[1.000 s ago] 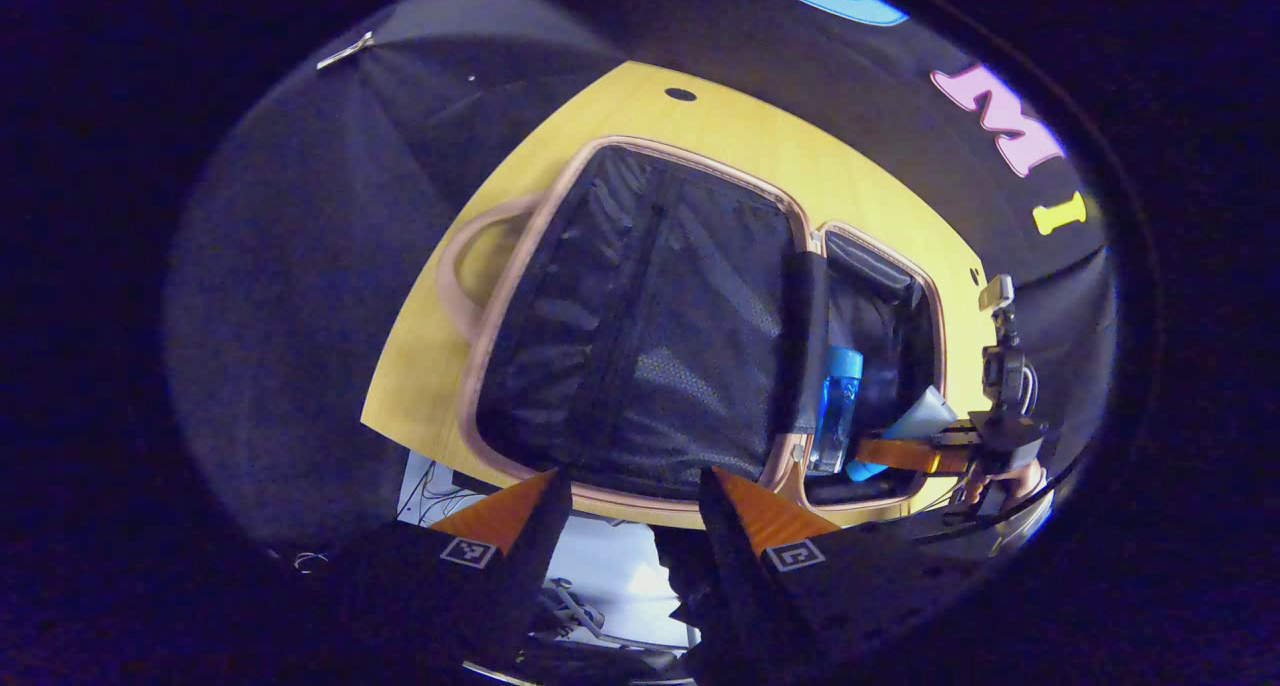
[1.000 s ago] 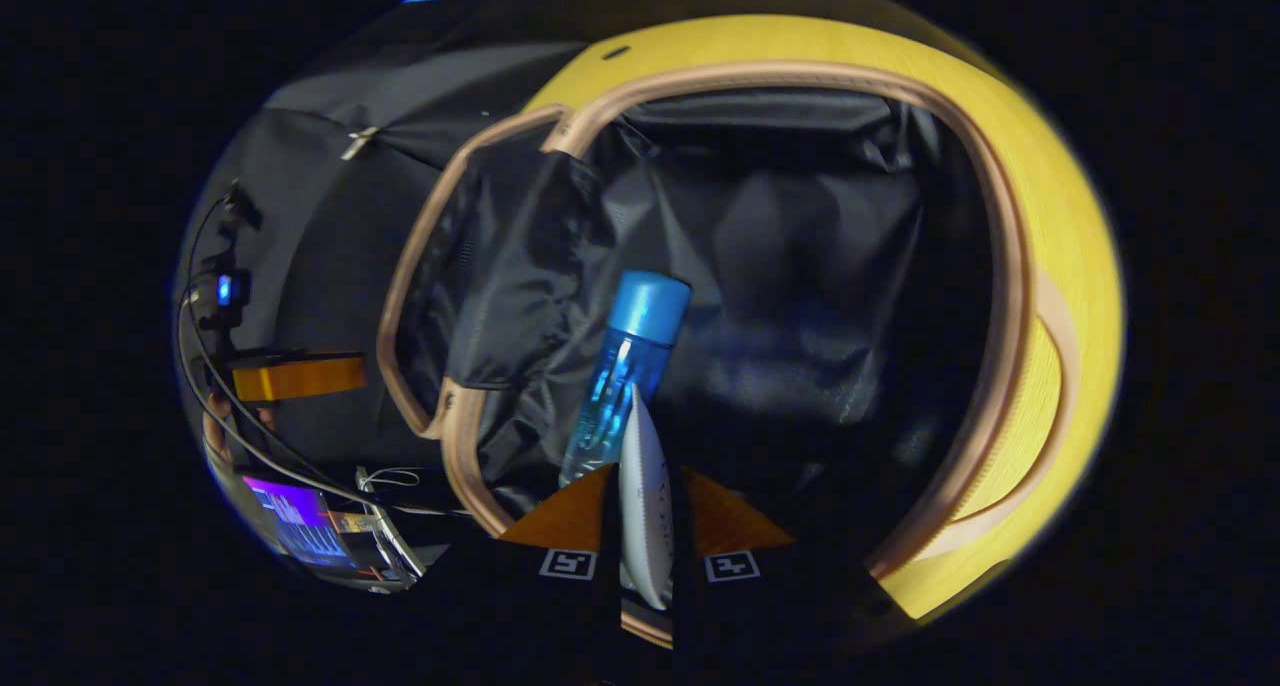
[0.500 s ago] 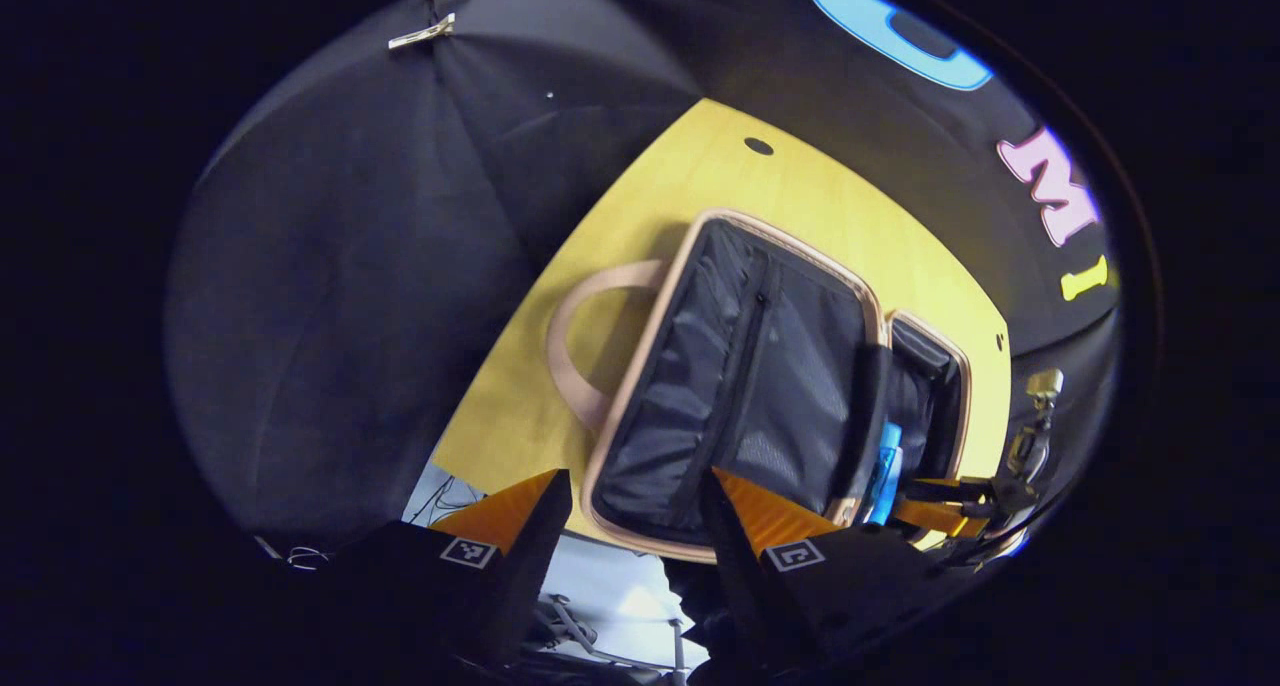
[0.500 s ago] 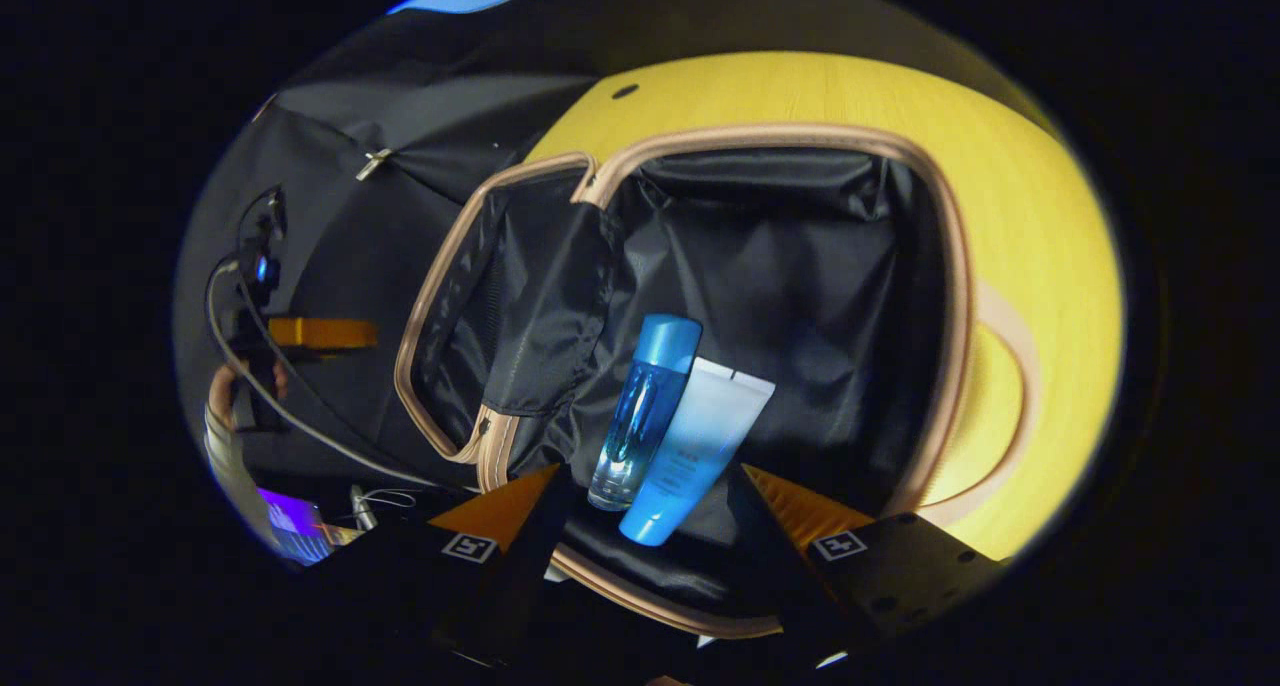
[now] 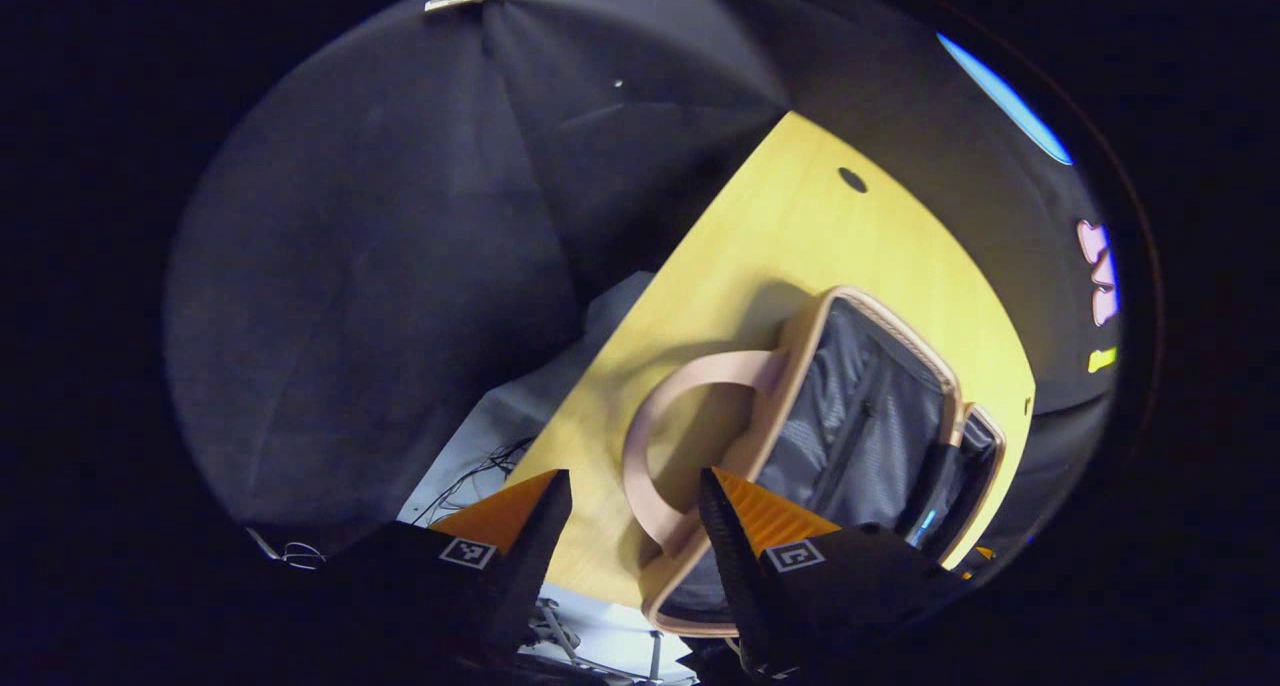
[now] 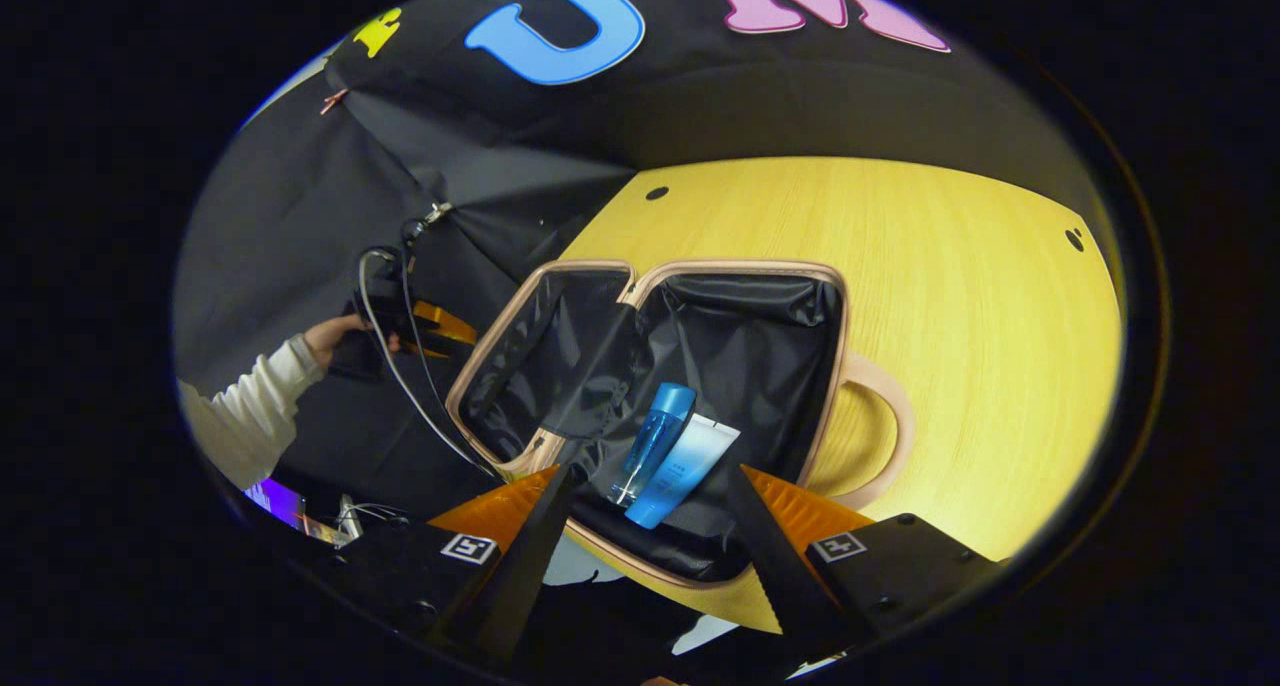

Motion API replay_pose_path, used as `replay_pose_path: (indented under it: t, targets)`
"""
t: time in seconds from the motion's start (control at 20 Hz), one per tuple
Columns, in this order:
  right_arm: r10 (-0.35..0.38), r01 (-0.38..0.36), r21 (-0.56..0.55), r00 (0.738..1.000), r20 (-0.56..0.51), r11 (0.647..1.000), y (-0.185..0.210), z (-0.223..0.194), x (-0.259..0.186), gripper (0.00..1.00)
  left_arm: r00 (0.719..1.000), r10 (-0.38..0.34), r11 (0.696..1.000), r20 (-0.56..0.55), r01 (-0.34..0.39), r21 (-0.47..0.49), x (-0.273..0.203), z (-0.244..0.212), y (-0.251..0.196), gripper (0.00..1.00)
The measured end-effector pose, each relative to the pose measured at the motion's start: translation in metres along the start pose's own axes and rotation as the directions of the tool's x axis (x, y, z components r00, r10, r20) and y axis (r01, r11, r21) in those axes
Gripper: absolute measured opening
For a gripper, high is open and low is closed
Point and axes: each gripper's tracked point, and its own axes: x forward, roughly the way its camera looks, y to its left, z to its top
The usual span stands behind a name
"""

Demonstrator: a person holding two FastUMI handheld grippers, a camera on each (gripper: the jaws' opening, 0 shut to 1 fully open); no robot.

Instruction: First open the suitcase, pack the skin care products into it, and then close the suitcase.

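Yellow wood is showing between the fingers of both claws, each standing apart and gripping nothing: the right claw and the left claw. One suitcase is lying open on the worktop, holding two products, a blue bottle touching a pale tube. Its near rim is sitting hidden behind the fingers.

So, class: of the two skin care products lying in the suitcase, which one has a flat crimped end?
The white-to-blue tube. It tapers to a flat white end, while the clear blue bottle beside it is round with a blue cap.
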Motion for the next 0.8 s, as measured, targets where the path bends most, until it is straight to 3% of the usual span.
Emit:
replay_pose_path:
  t: [0.15, 0.25, 0.3, 0.45, 0.6, 0.8]
  targets:
    - [-0.054, 0.054, 0.015, 0.998, 0.017, 0.998, -0.017, 0.000, -0.005, 0.97, 0.997, 0.041, 0.999, -0.058, -0.040, 0.021, 0.025, -0.001, 0.001, 0.81]
    - [-0.067, 0.067, 0.011, 0.998, 0.018, 0.998, -0.018, -0.004, -0.010, 0.97, 0.994, 0.077, 0.996, -0.072, -0.074, 0.039, 0.038, -0.003, 0.002, 0.72]
    - [-0.068, 0.068, 0.005, 0.998, 0.018, 0.998, -0.018, -0.006, -0.014, 0.97, 0.994, 0.070, 0.996, -0.079, -0.066, 0.053, 0.045, -0.007, -0.003, 0.74]
    - [-0.084, 0.084, -0.010, 0.996, 0.007, 0.996, -0.023, -0.014, -0.018, 0.97, 0.995, 0.074, 0.993, -0.073, -0.068, 0.093, 0.052, -0.004, -0.012, 0.20]
    - [-0.112, 0.112, -0.043, 0.994, 0.003, 0.993, -0.025, -0.020, -0.022, 0.97, 0.999, 0.034, 0.997, -0.038, -0.031, 0.072, 0.040, 0.000, -0.014, 0.14]
    - [-0.084, 0.086, -0.102, 0.996, 0.022, 0.991, -0.014, -0.016, -0.024, 0.97, 0.999, 0.013, 0.996, 0.035, -0.016, 0.089, 0.007, 0.009, -0.019, 0.12]
